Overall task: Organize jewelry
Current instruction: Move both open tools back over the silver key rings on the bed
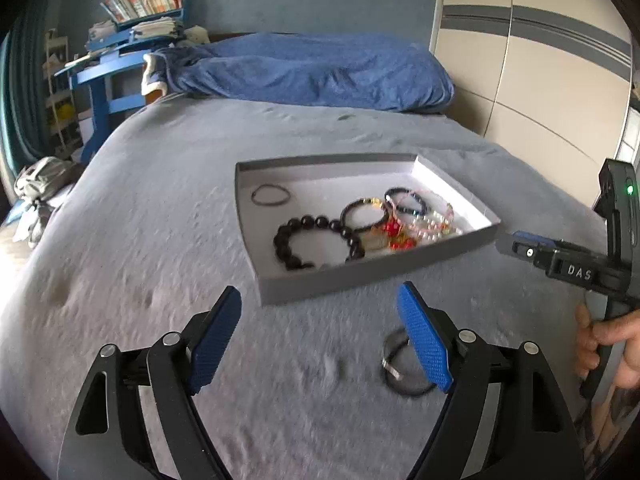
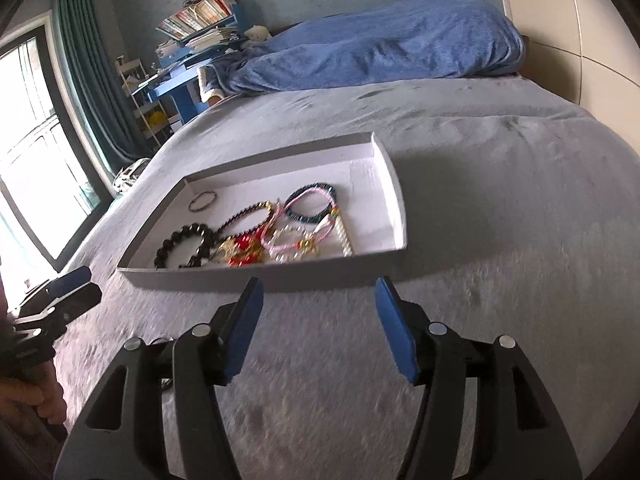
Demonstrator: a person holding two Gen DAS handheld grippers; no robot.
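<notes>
A shallow grey tray (image 1: 320,286) with a white inside lies on the grey bed cover. In it are a black bead bracelet (image 1: 280,240), a thin dark ring (image 1: 270,195) and a heap of dark, pink, pearl and red bracelets (image 1: 400,220). One dark bangle (image 1: 400,388) lies loose on the cover in front of the tray, partly behind the right finger of my left gripper (image 1: 319,290). That gripper is open and holds nothing. My right gripper (image 2: 320,281) hovers open just before the tray's front wall (image 2: 192,280), with nothing between its fingers.
A blue blanket (image 1: 312,68) is bunched at the head of the bed. A blue desk with books (image 1: 120,60) stands beyond the left bed edge. A wardrobe (image 1: 540,80) rises on the right, a window and curtain (image 2: 60,120) on the left.
</notes>
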